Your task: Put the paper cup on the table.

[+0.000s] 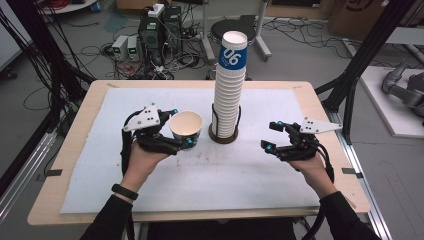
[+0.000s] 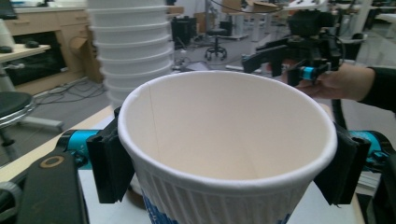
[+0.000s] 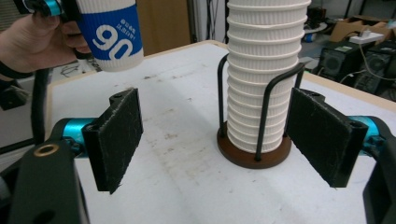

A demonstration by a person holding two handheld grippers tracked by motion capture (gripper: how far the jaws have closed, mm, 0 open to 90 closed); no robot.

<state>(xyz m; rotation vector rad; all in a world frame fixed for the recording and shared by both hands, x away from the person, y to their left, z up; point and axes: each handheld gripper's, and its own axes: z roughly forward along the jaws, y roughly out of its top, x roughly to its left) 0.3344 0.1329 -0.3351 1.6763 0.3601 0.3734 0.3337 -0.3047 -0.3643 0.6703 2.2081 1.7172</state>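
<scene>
My left gripper (image 1: 181, 134) is shut on a single white paper cup (image 1: 186, 128) with a blue band, held upright above the mat, left of the stack. In the left gripper view both pads (image 2: 110, 163) press on the sides of that cup (image 2: 224, 140), just under its rim. A tall stack of the same cups (image 1: 229, 85) stands in a black wire holder on a round brown base (image 1: 222, 136) at the table's middle. My right gripper (image 1: 271, 135) hovers open to the right of the stack, its jaws wide apart with nothing between them (image 3: 219, 140). The held cup (image 3: 110, 35) also appears in the right gripper view.
A white mat (image 1: 200, 175) covers most of the wooden table (image 1: 75, 150). Black frame posts stand at both sides, and cables and computer boxes (image 1: 150, 40) lie on the floor beyond the far edge.
</scene>
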